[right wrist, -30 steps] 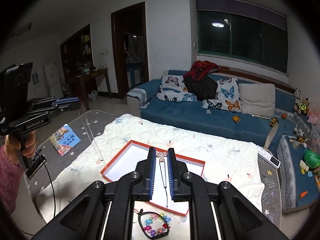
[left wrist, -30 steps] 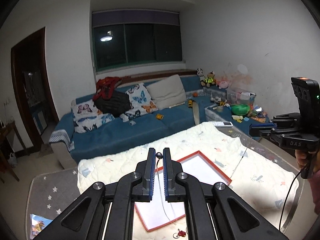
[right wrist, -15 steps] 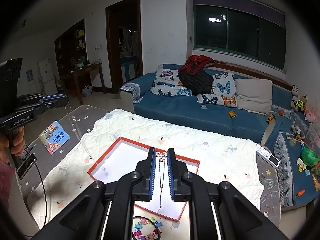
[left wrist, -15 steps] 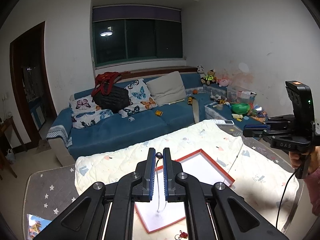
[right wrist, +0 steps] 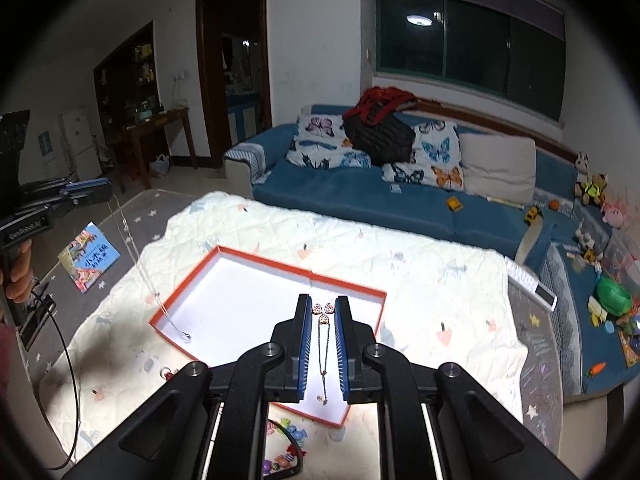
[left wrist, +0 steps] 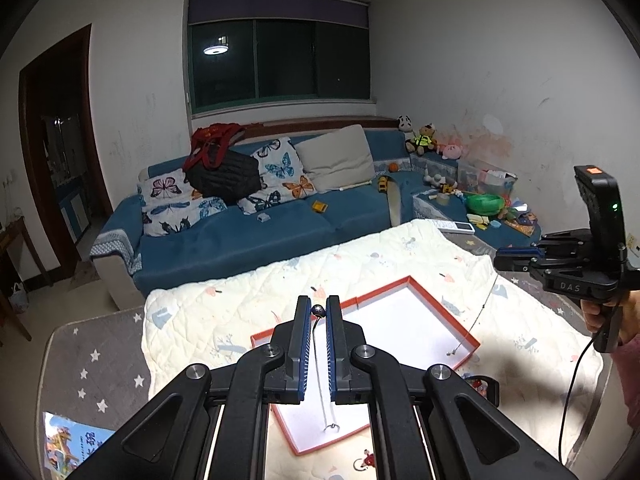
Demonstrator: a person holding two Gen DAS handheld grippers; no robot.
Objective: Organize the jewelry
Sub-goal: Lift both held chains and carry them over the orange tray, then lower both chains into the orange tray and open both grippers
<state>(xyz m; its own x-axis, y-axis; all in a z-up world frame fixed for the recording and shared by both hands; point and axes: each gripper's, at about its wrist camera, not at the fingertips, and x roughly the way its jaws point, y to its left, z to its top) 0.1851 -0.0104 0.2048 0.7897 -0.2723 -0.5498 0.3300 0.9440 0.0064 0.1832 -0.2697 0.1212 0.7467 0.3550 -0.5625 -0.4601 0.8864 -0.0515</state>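
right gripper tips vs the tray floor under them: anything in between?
Only the butterfly necklace itself: it hangs from the right gripper down toward the white floor of the orange tray, seen in the right wrist view.

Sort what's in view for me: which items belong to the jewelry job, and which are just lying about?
Job items:
- left gripper pinching a thin silver chain with a dark bead
- right gripper pinching a rose-coloured chain with a butterfly pendant
- shallow orange-rimmed white box
- colourful beaded bracelet
- small red charm

Lying about:
- blue picture book
- white remote control
- green plastic bowl
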